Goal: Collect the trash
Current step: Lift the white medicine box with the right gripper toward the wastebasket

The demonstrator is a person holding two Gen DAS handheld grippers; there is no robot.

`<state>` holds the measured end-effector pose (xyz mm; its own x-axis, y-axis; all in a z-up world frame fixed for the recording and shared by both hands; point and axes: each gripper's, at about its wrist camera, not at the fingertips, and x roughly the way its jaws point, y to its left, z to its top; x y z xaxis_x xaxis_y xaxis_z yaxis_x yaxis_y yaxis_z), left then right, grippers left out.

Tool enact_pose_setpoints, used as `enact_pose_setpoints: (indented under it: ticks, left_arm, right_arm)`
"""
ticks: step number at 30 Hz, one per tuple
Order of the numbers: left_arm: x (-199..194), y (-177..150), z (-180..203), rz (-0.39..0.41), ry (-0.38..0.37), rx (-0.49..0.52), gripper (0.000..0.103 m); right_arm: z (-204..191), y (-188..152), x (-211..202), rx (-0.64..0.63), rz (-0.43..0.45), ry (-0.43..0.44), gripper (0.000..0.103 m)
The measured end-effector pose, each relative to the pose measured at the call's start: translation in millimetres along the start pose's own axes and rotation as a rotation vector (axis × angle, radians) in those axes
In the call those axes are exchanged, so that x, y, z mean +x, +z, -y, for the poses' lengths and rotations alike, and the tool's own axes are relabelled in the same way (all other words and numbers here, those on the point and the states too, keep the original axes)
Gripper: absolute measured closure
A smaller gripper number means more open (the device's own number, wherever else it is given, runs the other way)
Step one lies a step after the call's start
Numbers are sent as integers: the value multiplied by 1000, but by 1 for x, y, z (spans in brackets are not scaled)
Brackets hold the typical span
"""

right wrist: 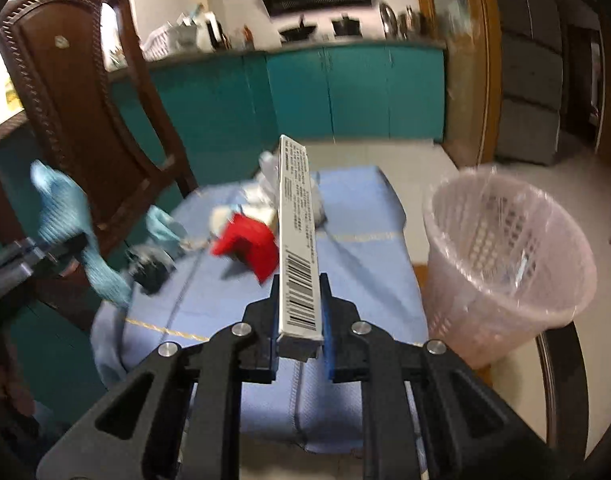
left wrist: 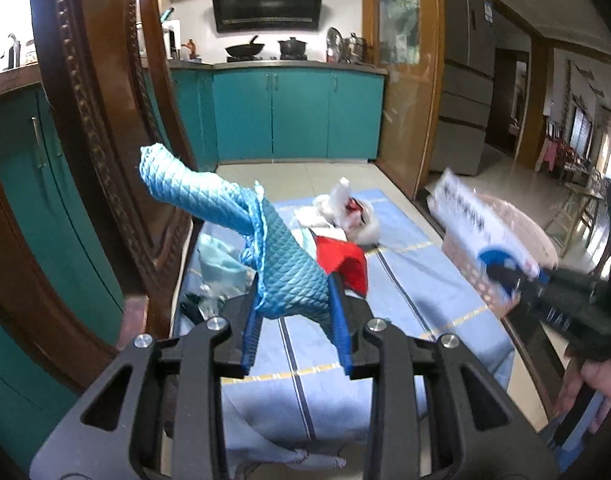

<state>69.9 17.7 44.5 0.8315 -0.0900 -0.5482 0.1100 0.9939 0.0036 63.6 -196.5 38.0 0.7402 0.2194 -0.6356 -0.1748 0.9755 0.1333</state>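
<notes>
Right gripper is clamping the near end of a long, narrow grey-white cardboard box with a barcode and printed text on its side. The box's long axis is running along the fingers, away from the camera and slightly upward, over the blue-clothed table; a pink perforated plastic bin with a clear liner is standing just off the table's right edge.

Left gripper is pinching a blue quilted cloth, which is sticking up and leftward.

Red carton and white crumpled trash are lying toward the far edge, blurred. A dark item near the left edge is too smeared to identify.
</notes>
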Motion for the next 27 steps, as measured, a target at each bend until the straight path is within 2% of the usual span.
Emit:
enact_pose_setpoints:
  ticks: [4, 12, 27]
  left_arm:
    - [1, -14, 4, -29, -9, 18, 71]
    - [21, -20, 15, -80, -24, 28, 71]
    - [19, -24, 12, -81, 2, 2, 71]
  right_arm:
    - [-8, 2, -9, -3, 23, 48, 86]
    - [-12, 1, -1, -6, 1, 58, 86]
    - [-15, 1, -1, -13, -10, 64, 86]
